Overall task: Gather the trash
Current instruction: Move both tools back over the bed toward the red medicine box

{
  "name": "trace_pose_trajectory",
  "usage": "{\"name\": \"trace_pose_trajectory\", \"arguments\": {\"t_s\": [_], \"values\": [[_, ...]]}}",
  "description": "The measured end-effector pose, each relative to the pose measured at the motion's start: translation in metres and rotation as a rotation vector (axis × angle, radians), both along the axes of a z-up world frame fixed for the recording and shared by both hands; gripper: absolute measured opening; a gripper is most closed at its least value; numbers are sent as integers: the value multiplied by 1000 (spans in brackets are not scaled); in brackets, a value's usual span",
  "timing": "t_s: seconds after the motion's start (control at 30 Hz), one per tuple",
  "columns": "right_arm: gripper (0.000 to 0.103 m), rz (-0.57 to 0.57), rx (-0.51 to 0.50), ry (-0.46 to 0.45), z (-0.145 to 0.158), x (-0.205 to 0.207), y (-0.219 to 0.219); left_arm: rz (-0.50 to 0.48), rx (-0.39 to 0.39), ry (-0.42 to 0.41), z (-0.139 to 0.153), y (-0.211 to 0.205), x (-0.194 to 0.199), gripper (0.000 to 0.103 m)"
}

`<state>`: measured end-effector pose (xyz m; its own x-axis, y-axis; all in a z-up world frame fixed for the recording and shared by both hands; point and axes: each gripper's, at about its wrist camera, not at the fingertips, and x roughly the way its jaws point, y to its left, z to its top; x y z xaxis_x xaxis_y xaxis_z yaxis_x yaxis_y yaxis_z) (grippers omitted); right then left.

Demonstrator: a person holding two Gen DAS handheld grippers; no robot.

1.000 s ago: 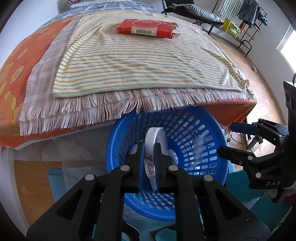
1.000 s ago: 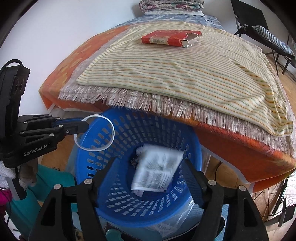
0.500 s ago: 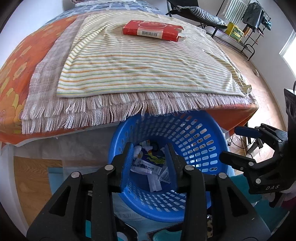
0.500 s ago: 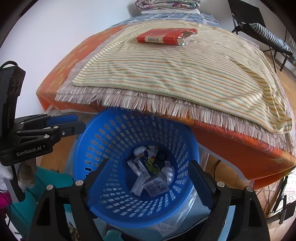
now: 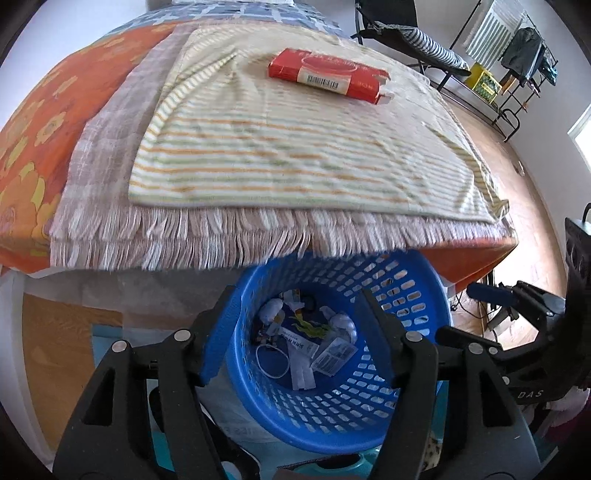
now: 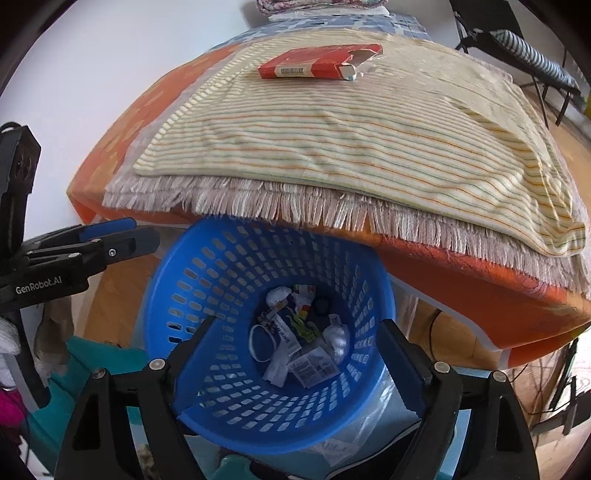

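A blue plastic basket (image 5: 399, 373) (image 6: 207, 280) stands on the floor against the bed's front edge. It holds several scraps: wrappers, a white ring (image 5: 272, 361) (image 6: 263, 344) and a label (image 6: 313, 366). A torn red box (image 5: 327, 75) (image 6: 317, 62) lies at the far side of the striped cloth on the bed. My left gripper (image 5: 295, 328) is open and empty above the basket; it also shows at the left of the right wrist view (image 6: 136, 236). My right gripper (image 6: 295, 354) is open and empty above the basket; it also shows at the right of the left wrist view (image 5: 469, 314).
The bed carries a striped cloth (image 5: 303, 147) over a fringed blanket (image 6: 295, 206) and an orange cover (image 5: 26, 140). A folding chair (image 5: 413, 33) and a clothes rack (image 5: 517, 55) stand on the wooden floor beyond. A teal mat (image 6: 92, 365) lies by the basket.
My left gripper opened and let the white ring drop into the basket. The label has fallen from my right gripper into the basket. Both grippers have tilted up toward the bed.
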<state>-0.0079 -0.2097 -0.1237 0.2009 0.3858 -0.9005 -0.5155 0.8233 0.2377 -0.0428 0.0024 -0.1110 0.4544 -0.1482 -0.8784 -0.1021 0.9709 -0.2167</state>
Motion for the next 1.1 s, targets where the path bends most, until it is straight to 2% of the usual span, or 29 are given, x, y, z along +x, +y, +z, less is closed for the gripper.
{"name": "trace_pose_trajectory", "arguments": {"t_s": [0.5, 0.63, 0.83, 1.1], "values": [[87, -87, 158, 7, 38, 55, -9, 57, -20, -63, 51, 21, 57, 66], [87, -83, 157, -36, 52, 73, -6, 62, -5, -101, 67, 27, 75, 66], [87, -100, 193, -108, 73, 109, -2, 96, -41, -127, 80, 41, 97, 66], [87, -123, 235, -129, 89, 168, 8, 144, -24, -166, 96, 59, 129, 66]]}}
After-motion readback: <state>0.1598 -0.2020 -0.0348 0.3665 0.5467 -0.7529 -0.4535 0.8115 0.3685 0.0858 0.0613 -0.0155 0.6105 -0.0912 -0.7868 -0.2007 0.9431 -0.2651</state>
